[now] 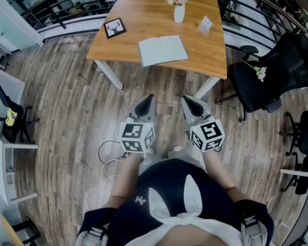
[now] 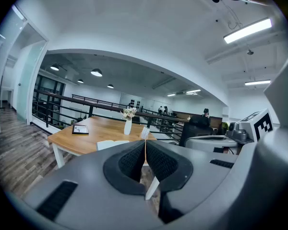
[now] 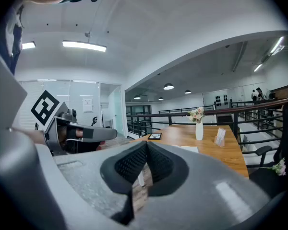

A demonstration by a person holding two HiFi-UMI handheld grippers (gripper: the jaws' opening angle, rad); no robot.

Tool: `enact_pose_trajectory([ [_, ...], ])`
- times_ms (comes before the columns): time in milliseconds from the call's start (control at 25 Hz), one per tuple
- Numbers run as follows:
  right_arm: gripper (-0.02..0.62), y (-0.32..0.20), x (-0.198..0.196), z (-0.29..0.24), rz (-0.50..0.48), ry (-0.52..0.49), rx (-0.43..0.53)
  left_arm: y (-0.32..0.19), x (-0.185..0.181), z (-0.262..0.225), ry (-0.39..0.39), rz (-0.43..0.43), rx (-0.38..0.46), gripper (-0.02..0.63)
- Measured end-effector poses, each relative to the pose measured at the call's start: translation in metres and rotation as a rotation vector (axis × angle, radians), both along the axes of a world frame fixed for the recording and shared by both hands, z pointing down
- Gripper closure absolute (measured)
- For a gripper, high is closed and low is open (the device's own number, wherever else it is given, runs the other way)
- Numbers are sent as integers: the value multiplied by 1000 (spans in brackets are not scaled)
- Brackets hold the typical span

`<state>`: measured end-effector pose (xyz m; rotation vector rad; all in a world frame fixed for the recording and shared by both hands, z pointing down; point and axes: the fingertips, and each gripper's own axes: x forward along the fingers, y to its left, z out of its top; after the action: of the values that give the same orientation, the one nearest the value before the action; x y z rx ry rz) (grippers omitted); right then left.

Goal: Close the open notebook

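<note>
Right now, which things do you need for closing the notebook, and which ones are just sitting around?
For the job:
notebook, lying on the table
left gripper, shut and empty
right gripper, shut and empty

Just lying about:
picture frame
vase of flowers
small card stand
black office chair beside the table

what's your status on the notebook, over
Left gripper shut, empty; right gripper shut, empty. Notebook flat on table, out ahead, untouched. Vase, frame, card stand apart from it.
</note>
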<state>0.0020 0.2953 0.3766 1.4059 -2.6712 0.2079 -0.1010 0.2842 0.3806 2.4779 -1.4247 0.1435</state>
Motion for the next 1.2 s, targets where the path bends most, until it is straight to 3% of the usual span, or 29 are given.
enact_pose_trajectory([
  [720,597,-13,60,26,-86,33,3,-5,60,36,5,-78,-71,583],
  [1200,597,-107,58,32,-79,59,-21,-111,49,37,24,-81,-88,583],
])
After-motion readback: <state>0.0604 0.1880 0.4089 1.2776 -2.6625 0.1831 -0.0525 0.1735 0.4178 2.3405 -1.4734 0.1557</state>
